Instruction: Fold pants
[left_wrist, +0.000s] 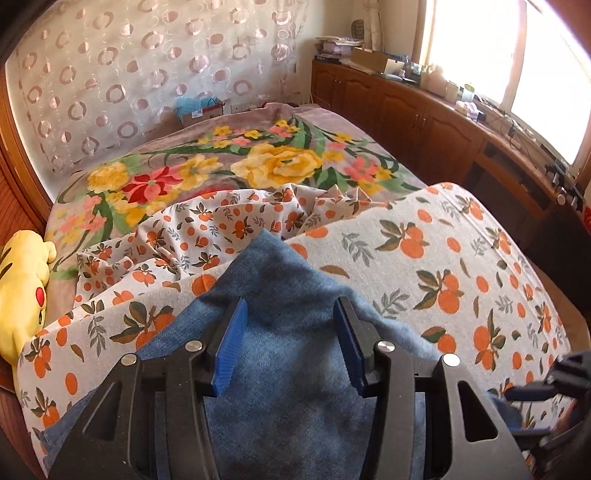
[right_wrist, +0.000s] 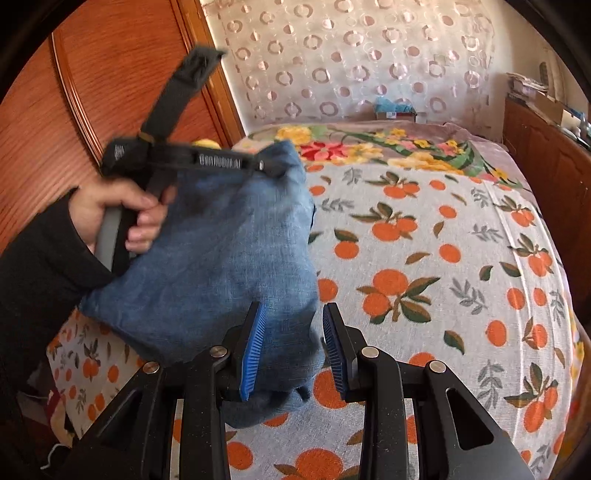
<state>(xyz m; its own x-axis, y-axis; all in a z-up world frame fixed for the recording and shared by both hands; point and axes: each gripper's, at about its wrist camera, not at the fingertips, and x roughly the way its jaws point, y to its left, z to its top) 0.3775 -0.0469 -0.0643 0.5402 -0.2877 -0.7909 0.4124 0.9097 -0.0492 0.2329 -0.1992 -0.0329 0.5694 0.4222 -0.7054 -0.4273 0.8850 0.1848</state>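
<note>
Currently, left wrist: left gripper (left_wrist: 290, 341) parted, blue denim pants (left_wrist: 269, 273) spread beneath and between its pads, grip unclear, over orange-print bedsheet (left_wrist: 443, 258) | right wrist: right gripper (right_wrist: 291, 347) closed on bunched pants (right_wrist: 221, 251); hand (right_wrist: 118, 214) at left.

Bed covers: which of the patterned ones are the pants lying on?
The orange-fruit sheet, white with oranges and leaves. The pants rest on it; the big-flower blanket lies farther up the bed.
</note>
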